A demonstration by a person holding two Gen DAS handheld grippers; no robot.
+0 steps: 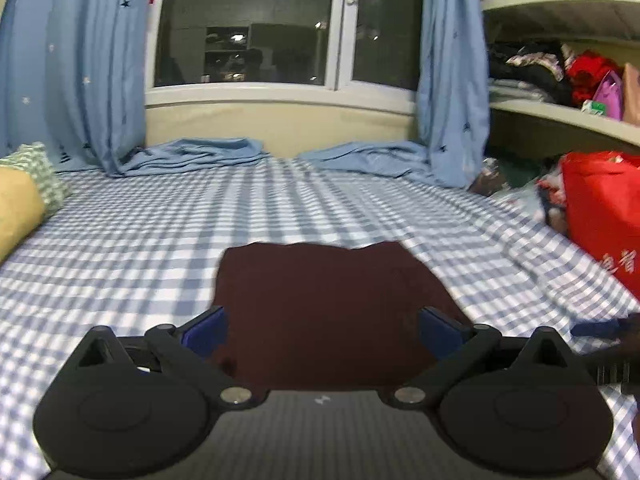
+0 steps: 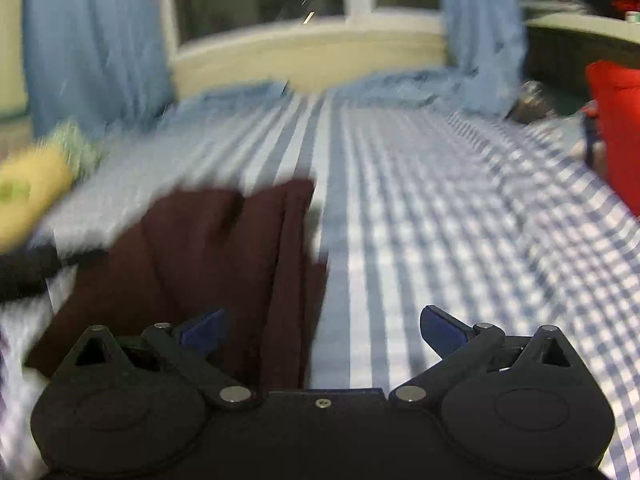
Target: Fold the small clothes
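Maroon cloth [image 1: 332, 300] lay partly folded on bed [image 1: 160, 220]; more folds prob. left. L gripper [image 1: 322, 330] & R gripper [image 2: 322, 330] both spread apart, empty.

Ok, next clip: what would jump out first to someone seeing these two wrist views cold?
The dark maroon garment draws the eye first, lying flat on the blue-and-white checked bedsheet directly ahead of the open left gripper. In the right wrist view it sits left of centre, with the open right gripper holding nothing. Next comes the bright red bag at the bed's right edge, below cluttered shelves.
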